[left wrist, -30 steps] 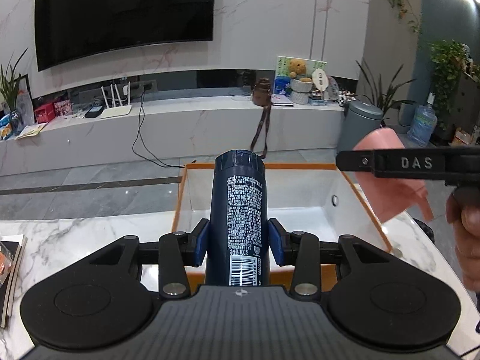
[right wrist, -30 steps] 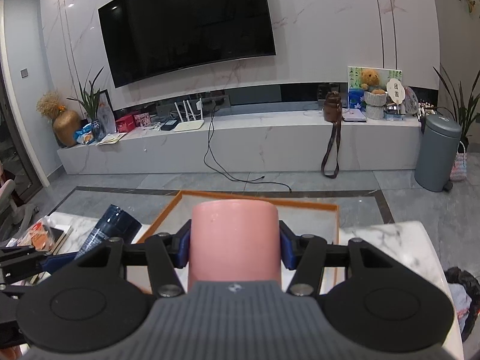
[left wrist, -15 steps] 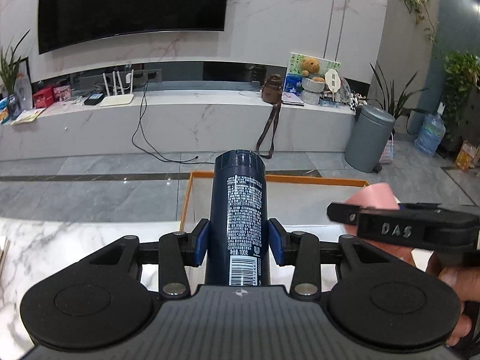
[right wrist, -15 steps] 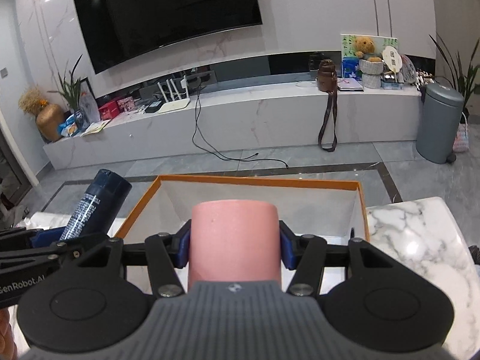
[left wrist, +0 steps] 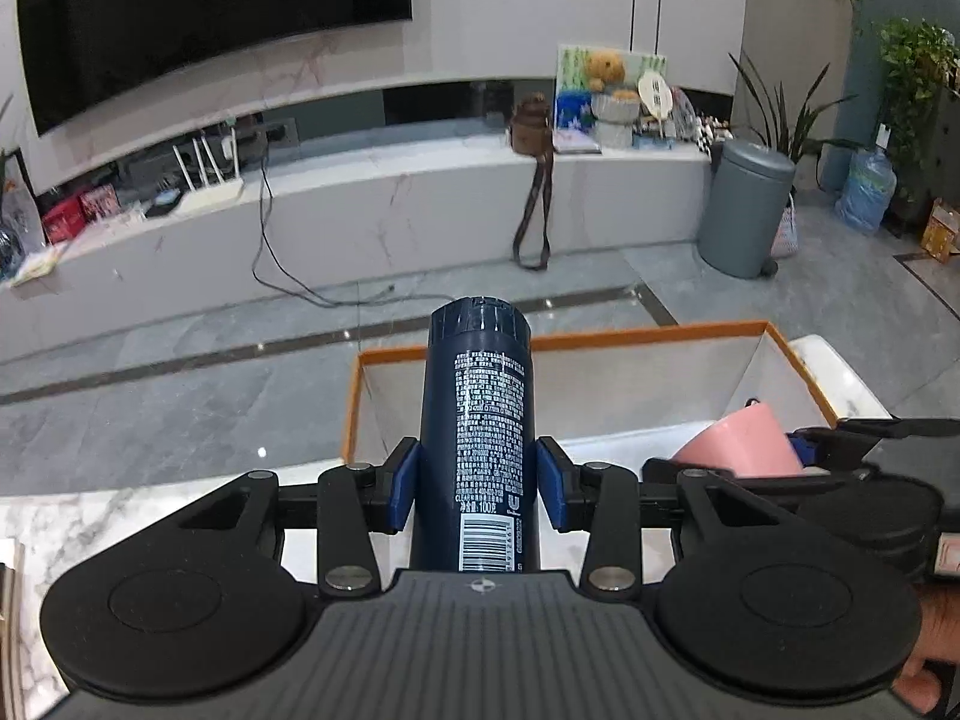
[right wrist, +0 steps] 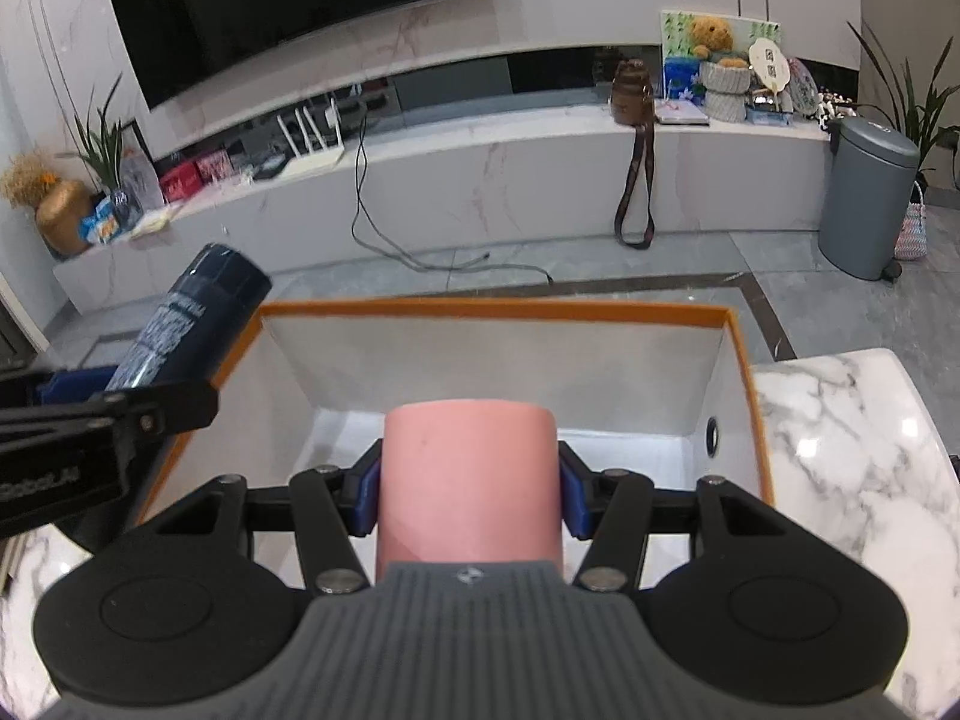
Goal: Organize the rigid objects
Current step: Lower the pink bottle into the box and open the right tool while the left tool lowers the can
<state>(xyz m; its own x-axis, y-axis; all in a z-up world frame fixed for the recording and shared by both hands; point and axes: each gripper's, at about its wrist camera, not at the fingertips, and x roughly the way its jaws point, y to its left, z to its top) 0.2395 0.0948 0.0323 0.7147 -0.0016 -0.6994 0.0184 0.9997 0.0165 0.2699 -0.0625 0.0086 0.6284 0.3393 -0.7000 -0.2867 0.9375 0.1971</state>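
Observation:
My left gripper (left wrist: 477, 483) is shut on a dark blue bottle (left wrist: 477, 420) with white print and a barcode, held over the near left part of a white box with an orange rim (left wrist: 630, 337). My right gripper (right wrist: 471, 489) is shut on a pink cup (right wrist: 471, 480), held low over the inside of the same box (right wrist: 492, 307). In the left wrist view the pink cup (left wrist: 741, 447) shows at the right, inside the box. In the right wrist view the blue bottle (right wrist: 189, 324) pokes in from the left, by the box's left rim.
The box stands on a white marble table (right wrist: 840, 432) whose far edge drops to a grey tiled floor. Beyond are a long white TV bench (right wrist: 480, 180) with a wall screen, a grey bin (right wrist: 867, 198) and potted plants. A hand (left wrist: 927, 666) shows at the lower right.
Both grippers have moved forward and down toward the box. The pink cup has sunk from above the rim to inside the box, and the bottle has shifted over the box's left part.

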